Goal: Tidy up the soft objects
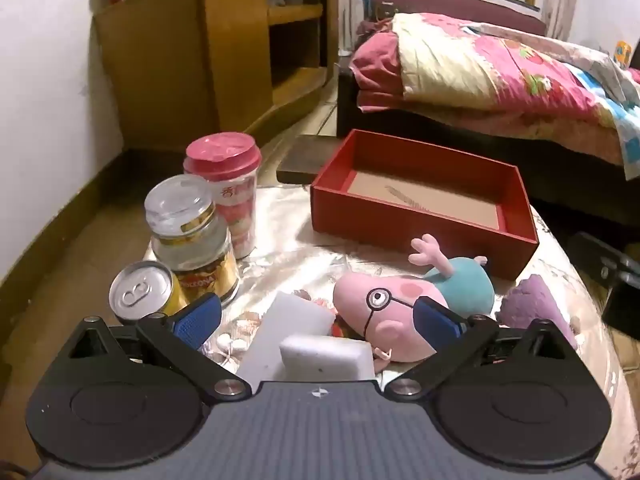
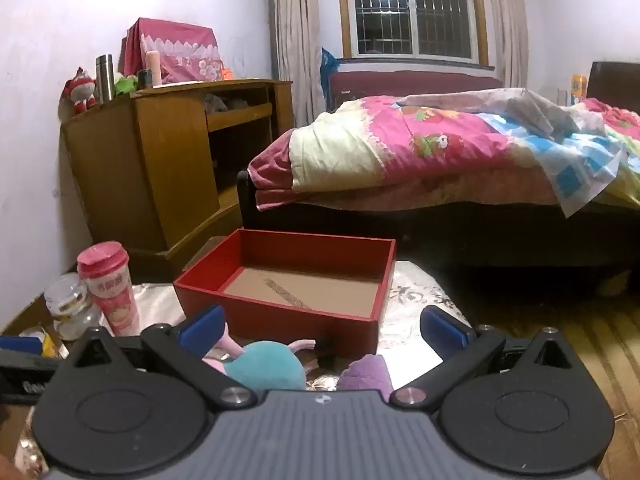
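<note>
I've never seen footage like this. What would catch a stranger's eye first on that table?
Probably the pink pig plush toy in a teal top, lying on the shiny cloth just in front of the empty red box. To its left stands a cluster of hard things: a pink-lidded cup, a glass jar and a drink can. Behind the table, a bed piled with a bright pink quilt fills the room.

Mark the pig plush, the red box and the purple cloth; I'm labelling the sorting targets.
pig plush (image 1: 394,300): left wrist view, pink snout.
red box (image 1: 404,222): left wrist view, front wall.
purple cloth (image 1: 532,304): left wrist view, its middle.
</note>
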A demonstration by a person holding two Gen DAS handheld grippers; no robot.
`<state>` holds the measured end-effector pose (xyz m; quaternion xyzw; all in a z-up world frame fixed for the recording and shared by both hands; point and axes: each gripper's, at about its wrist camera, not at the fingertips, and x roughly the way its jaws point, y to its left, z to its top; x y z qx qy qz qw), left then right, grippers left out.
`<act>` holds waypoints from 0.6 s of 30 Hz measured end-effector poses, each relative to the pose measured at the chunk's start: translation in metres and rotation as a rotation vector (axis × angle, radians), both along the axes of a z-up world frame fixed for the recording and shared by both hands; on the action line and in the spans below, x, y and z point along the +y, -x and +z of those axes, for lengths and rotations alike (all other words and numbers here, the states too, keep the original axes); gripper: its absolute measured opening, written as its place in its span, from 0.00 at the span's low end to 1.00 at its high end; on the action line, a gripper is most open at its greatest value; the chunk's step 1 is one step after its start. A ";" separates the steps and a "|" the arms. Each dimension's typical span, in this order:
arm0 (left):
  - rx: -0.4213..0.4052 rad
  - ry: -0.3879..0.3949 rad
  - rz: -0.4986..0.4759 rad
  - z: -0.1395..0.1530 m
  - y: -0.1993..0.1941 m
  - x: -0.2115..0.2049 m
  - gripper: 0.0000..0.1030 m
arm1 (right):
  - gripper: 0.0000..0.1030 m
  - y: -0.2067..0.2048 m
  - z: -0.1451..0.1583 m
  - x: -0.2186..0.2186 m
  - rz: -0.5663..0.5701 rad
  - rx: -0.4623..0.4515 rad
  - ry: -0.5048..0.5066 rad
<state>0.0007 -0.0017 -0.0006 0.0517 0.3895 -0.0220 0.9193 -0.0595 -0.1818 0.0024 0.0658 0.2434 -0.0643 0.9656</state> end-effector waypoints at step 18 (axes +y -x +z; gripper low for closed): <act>-0.044 0.033 0.050 0.002 0.006 0.006 0.94 | 0.81 -0.002 -0.007 0.013 0.003 0.028 0.087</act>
